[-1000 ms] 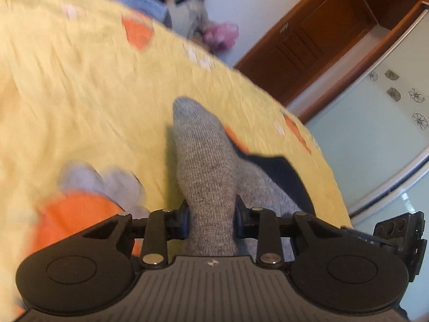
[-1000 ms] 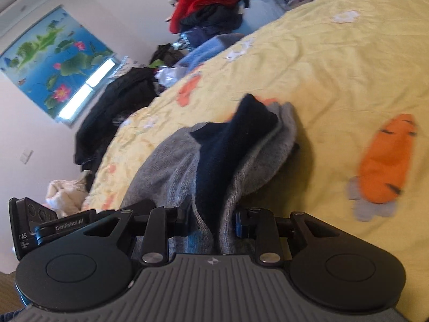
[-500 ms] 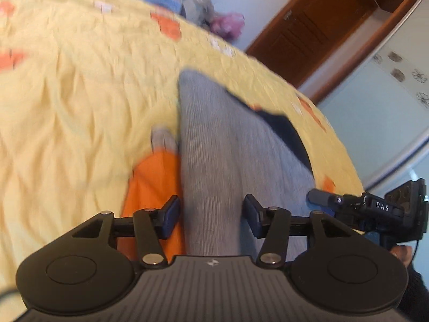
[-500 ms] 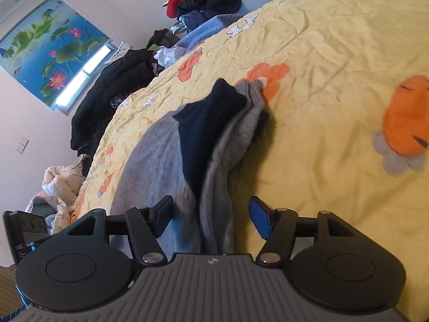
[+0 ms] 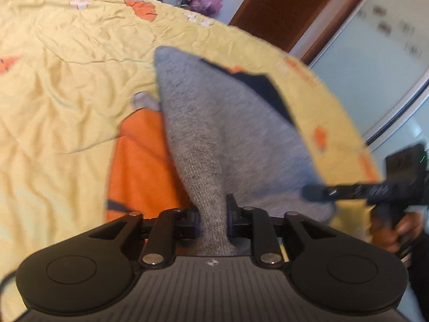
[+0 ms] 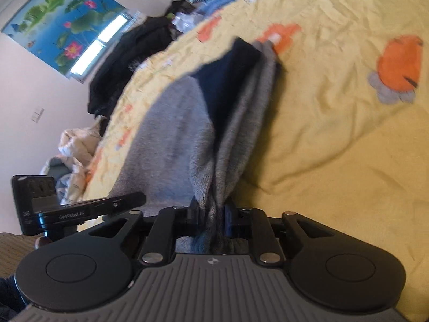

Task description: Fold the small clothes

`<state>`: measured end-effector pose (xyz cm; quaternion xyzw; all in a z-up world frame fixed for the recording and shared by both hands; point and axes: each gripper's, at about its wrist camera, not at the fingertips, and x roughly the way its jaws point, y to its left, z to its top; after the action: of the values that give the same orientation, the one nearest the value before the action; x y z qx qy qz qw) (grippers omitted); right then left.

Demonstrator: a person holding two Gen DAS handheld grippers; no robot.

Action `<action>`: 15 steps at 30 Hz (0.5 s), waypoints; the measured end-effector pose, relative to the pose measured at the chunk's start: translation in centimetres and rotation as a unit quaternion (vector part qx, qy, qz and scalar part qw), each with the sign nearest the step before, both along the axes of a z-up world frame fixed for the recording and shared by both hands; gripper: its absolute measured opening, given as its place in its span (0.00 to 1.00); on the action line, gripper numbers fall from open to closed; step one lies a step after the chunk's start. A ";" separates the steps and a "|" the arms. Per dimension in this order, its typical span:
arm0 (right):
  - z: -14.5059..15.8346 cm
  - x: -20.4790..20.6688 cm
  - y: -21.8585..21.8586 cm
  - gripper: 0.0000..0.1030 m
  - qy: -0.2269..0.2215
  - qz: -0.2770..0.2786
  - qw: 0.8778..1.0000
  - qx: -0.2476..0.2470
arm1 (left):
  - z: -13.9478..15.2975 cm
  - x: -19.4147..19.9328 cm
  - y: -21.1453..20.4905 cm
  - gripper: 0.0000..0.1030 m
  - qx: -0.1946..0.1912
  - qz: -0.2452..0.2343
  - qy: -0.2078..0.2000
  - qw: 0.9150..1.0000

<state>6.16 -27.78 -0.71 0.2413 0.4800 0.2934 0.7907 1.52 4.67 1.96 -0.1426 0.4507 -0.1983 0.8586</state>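
Observation:
A small grey knitted garment with a navy patch lies spread on the yellow bedsheet. My left gripper is closing, and its pads pinch a bunched fold at the garment's near edge. The right gripper shows at the right, at the garment's other near corner. In the right wrist view, my right gripper is also closing and squeezes the gathered grey garment beside its navy patch. The left gripper sits low at the left.
The bedsheet carries orange carrot prints. A pile of dark clothes lies at the bed's far side. A wooden door and a glass wardrobe front stand beyond the bed. A hand holds the right gripper.
Both grippers opened about half a second ago and have closed again on the garment's near edge. The garment now lies lower and wider on the sheet.

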 end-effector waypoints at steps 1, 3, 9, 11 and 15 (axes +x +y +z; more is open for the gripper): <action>-0.1 0.0 -0.3 0.39 0.008 -0.009 1.000 0.003 | 0.3 0.0 0.4 0.34 -0.002 0.001 -0.002 1.000; 0.6 0.3 -1.2 0.59 -0.006 -0.028 0.999 0.028 | 1.4 0.1 1.7 0.50 -0.019 0.007 -0.024 0.999; 1.9 6.5 -3.4 0.82 -0.034 -0.119 0.990 0.072 | 3.5 5.7 5.2 0.80 -0.083 0.083 -0.062 0.991; 1.2 9.7 -2.8 0.82 -0.018 -0.125 0.989 0.080 | 2.3 9.1 5.1 0.80 -0.100 0.101 -0.037 0.989; 0.2 14.2 0.1 0.83 0.002 -0.104 0.994 0.040 | 0.0 13.3 2.4 0.78 -0.047 0.098 -0.026 0.994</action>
<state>20.36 -27.66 -0.48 0.3224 0.4418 0.2282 0.8055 14.83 7.04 2.01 -0.2207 0.4022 -0.1376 0.8778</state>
